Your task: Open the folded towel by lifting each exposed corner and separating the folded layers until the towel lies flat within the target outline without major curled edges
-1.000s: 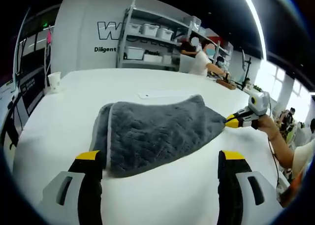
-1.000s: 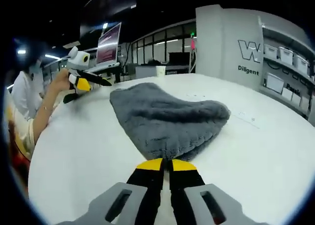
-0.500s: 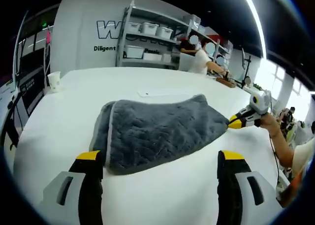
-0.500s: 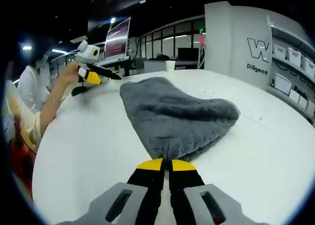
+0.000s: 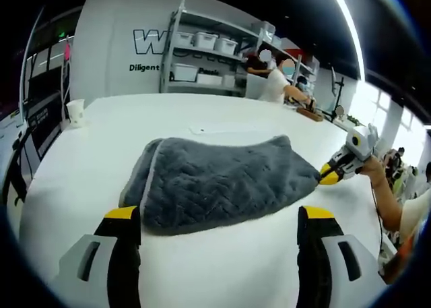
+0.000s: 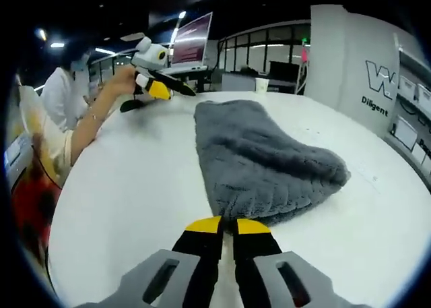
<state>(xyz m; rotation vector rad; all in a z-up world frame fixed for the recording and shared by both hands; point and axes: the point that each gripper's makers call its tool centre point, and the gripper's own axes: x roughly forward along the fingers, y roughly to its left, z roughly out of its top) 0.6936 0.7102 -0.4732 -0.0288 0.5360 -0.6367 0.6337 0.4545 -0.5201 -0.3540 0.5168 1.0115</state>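
Grey towel (image 5: 215, 183): folded on your white worktop (image 5: 202, 267).
Right fingers (image 6: 219, 226): pinched on towel's corner.
Left fingers (image 5: 121, 217): wide, holding nothing.

Both views sit low and near, facing the towel (image 5: 219, 183) from seemingly opposite ends.

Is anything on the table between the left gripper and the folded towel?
Nothing visible. Bare white table lies between the open left gripper and the grey towel. The right gripper is already shut on the towel's far corner.
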